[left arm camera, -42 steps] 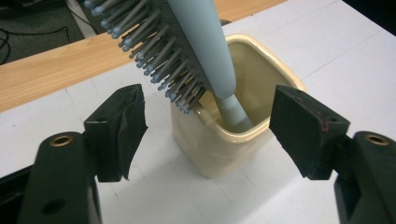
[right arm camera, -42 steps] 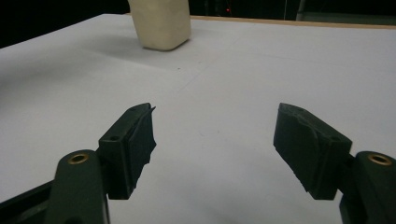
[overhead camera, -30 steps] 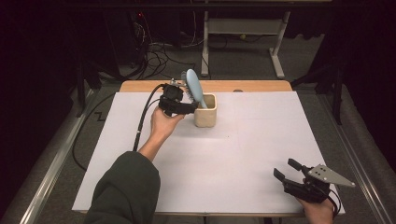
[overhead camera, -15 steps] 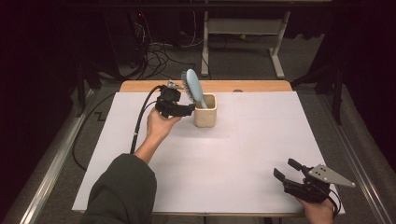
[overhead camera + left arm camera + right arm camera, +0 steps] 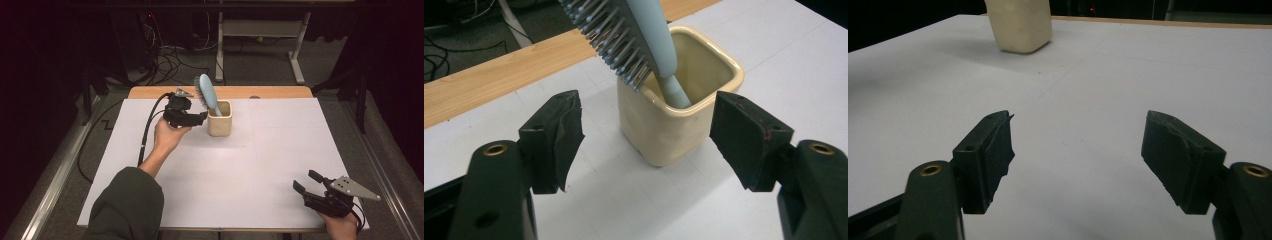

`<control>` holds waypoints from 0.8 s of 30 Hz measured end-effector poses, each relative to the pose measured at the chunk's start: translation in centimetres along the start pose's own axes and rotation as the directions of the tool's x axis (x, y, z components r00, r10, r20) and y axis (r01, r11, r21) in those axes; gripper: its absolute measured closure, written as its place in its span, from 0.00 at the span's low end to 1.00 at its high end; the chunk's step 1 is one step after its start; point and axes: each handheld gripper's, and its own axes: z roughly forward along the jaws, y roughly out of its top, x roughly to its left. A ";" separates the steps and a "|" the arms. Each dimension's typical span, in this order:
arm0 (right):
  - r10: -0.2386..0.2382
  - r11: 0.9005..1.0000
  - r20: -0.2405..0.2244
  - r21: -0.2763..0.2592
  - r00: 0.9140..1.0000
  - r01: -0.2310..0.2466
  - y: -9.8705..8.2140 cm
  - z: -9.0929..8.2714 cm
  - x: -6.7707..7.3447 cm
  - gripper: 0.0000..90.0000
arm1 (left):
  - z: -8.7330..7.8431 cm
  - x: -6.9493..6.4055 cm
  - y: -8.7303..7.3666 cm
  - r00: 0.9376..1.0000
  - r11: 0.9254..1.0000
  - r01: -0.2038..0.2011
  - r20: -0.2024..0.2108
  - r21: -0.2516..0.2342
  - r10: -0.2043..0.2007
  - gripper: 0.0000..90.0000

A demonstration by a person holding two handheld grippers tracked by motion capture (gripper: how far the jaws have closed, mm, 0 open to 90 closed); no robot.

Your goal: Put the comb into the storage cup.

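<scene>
Left gripper view puts the left gripper (image 5: 646, 145) right in front of the cream cup (image 5: 679, 115), its jaws standing apart with bare paper between each pad and the cup's walls, gripping nothing. A blue hairbrush (image 5: 634, 37) stands in the cup handle-down, leaning over the rim toward the left. The cup sits at the far middle of the white table (image 5: 270, 165), near the wooden strip (image 5: 280, 92) along its far edge.

I'd judge the step to be a grasp, either on the cup or on the brush; it is hard to say which. To do it well, keep the jaws level and centred, and clear of the bristles, since a nudge could tip the leaning brush out.

The high view adds what the close one lacks: the right gripper (image 5: 310, 187) rests at the near right corner, well apart, its jaws open and empty. The right gripper view shows the cup's foot flat on the paper.
</scene>
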 end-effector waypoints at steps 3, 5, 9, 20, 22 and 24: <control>0.000 1.000 0.000 0.002 1.000 0.000 0.0 0.0 0.0 0.32 | -0.2 0.1 -0.2 1.000 1.000 0.002 -0.004 0.000 -0.002 0.33; 0.004 1.000 -0.001 0.006 1.000 -0.004 0.0 0.1 0.0 0.31 | -0.4 0.2 -0.3 1.000 1.000 0.003 -0.003 -0.005 -0.003 0.33; 0.001 1.000 0.001 0.003 1.000 -0.001 0.0 0.0 0.0 0.32 | -0.7 0.3 -0.5 1.000 1.000 0.001 -0.002 -0.016 -0.001 0.33; 0.008 1.000 0.001 0.005 1.000 -0.008 0.0 0.0 -0.1 0.31 | -1.5 0.5 -1.2 1.000 1.000 -0.004 0.008 -0.030 0.004 0.34; 0.006 1.000 0.001 0.004 1.000 -0.006 0.0 0.0 -0.1 0.31 | -1.6 0.5 -1.2 1.000 1.000 -0.005 0.013 -0.028 0.005 0.34; 0.005 1.000 0.003 0.003 1.000 -0.005 0.0 0.0 -0.1 0.31 | -1.7 0.5 -1.3 1.000 1.000 -0.006 0.013 -0.024 0.007 0.34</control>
